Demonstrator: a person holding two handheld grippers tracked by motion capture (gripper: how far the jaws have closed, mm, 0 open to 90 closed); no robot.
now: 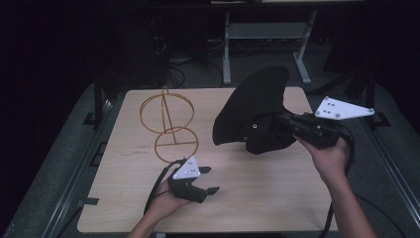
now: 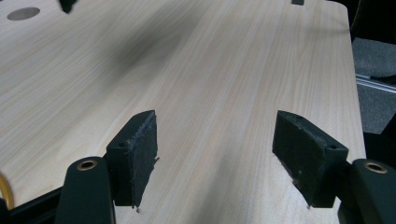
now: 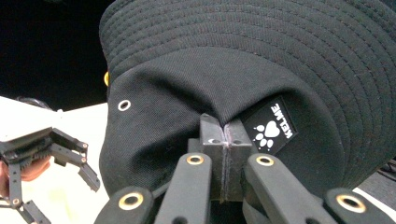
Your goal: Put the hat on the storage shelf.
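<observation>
Left gripper point(image 1: 207, 179): near table's point(image 1: 257, 198) front edge, jaws wide apart, nothing between. Wire stand point(image 1: 168, 124): toward far-left corner. Black hat point(image 1: 255, 111): raised above table's right half, crown pinched between right gripper's point(image 3: 225, 140) closed jaws.

Light wood-grain table point(image 1: 257, 198), rounded corners, w/ a small line of dark print point(image 1: 143, 149) left of centre, too small to read. Left gripper view: round grey disc point(image 2: 23, 13) flush in the tabletop, top-left. Grey floor point(image 1: 64, 148) around the table. Metal rail point(image 1: 81, 163) runs along table's left side, black upright post point(image 1: 97, 94) near its far end. Behind: grey metal frame point(image 1: 267, 30) on two legs, dark cables point(image 1: 178, 59) on floor to its left. Bkgd otherwise v. dark.
</observation>
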